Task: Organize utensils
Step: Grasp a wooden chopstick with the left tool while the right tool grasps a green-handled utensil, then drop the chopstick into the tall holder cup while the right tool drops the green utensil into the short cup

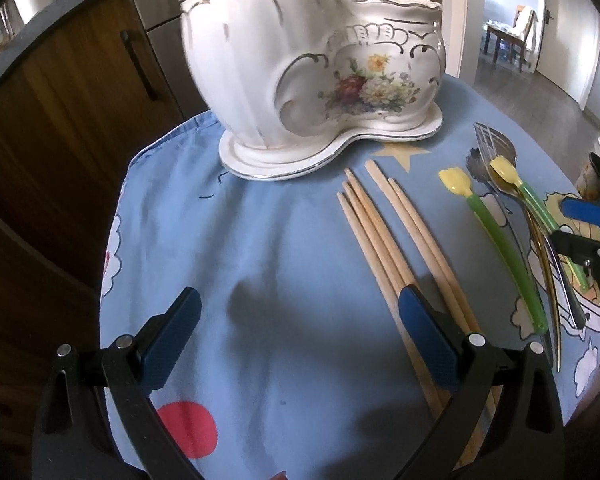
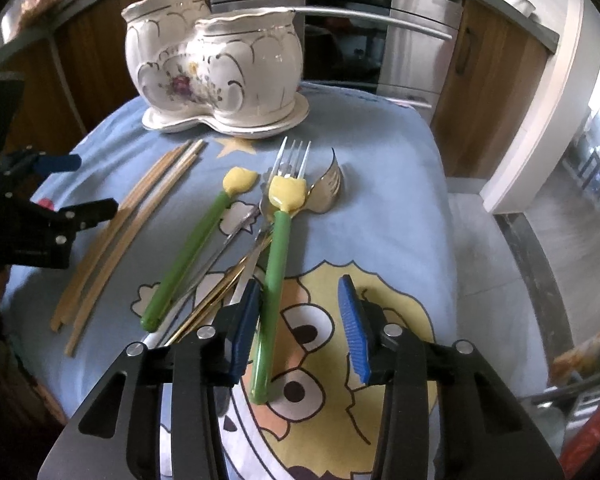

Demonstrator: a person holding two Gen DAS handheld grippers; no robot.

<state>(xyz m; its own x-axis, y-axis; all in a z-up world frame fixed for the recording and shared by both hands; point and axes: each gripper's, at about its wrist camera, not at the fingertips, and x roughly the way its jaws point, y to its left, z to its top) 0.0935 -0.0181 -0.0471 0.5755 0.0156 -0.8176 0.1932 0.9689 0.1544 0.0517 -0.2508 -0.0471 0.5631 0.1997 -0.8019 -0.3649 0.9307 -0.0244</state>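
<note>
A white floral ceramic holder [image 1: 300, 68] with two compartments stands at the far end of the blue cloth; it also shows in the right wrist view [image 2: 220, 68]. Several wooden chopsticks [image 1: 384, 240] lie before it. My left gripper [image 1: 300, 324] is open, its right finger over the chopsticks. Two green-handled yellow-tipped spoons [image 2: 188, 252] [image 2: 274, 272] lie with a fork [image 2: 294, 156], a metal spoon [image 2: 330, 184] and gold and steel cutlery [image 2: 220, 284]. My right gripper [image 2: 300, 328] is open, with the handle of one green spoon between its fingers.
The table's blue cartoon cloth [image 1: 240, 240] drops off at the left and right edges. Wooden cabinets [image 1: 60, 120] and a steel oven [image 2: 380, 40] stand behind. The other gripper shows at the edge of each view, the right [image 1: 580, 232] and the left [image 2: 52, 208].
</note>
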